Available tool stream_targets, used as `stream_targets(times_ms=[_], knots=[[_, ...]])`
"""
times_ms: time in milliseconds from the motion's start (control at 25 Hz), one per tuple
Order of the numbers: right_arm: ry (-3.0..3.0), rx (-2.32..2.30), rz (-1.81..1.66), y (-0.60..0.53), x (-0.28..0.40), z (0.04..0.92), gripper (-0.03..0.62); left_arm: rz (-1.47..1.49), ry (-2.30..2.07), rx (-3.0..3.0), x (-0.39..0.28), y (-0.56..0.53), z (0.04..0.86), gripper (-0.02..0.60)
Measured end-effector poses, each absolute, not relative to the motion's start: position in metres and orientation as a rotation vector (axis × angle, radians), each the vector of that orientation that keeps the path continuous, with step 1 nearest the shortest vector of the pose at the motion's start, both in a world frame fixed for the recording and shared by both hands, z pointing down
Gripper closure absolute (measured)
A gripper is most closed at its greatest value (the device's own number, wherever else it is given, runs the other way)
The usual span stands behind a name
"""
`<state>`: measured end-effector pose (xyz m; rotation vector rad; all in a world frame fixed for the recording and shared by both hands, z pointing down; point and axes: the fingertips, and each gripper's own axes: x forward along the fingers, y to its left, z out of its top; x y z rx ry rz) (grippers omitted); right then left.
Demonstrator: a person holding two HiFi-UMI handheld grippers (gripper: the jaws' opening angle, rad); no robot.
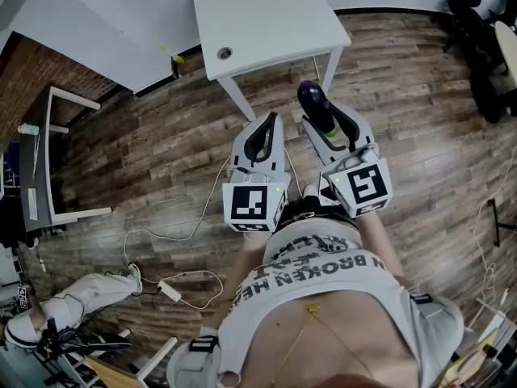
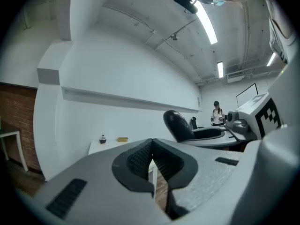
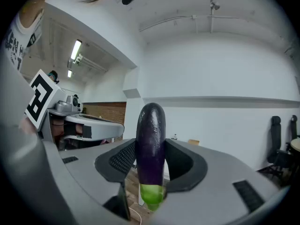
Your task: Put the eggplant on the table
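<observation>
Wood-plank floor (image 1: 161,144), seen from above, fills most of the head view. A white bench (image 1: 275,23) stands at top centre on slim white legs. Its top is bare apart from a round cable port (image 1: 224,53) beside the near left corner. The person (image 1: 323,297) holding both tools occupies the lower centre, in a pale printed shirt. White cables (image 1: 182,285) trail over the floor at lower left.

Left tongs (image 1: 271,120): held level over the floor, just beside the right pair and short of the bench's near edge. In the left gripper view the left tongs (image 2: 151,144) have their dark ribbed pads brought together at the tips, with nothing between them.

Right tongs (image 1: 327,118): held level, also short of the near edge, toward the near right corner and its leg. In the right gripper view the right tongs (image 3: 150,161) stand partly apart, both pads pressed against the sides of the eggplant (image 3: 151,135).

Eggplant (image 1: 312,99): carried in the air by the right tongs, not on the bench. Its glossy purple end projects past the jaw tips toward the bench's near edge, and its green stem end lies back between the jaws. The dark rounded end of the eggplant (image 2: 176,123) also shows in the left gripper view.
</observation>
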<state>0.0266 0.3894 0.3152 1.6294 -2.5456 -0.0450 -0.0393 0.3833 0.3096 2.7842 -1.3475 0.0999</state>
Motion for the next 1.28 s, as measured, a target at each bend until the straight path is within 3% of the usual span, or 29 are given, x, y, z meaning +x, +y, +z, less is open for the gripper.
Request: stream_targets(times_ms=[800,1280], knots=[[-2.655,1.594,-0.047,0.378,0.055,0.313,0.399,0.126,-1.416,2.715,-0.017,0.385,0.324,0.575],[-2.611,1.648,-0.048,0.312,0.038,0.313,0.401,0.11,-1.336,2.751,-0.03,0.312,0.324,0.575]])
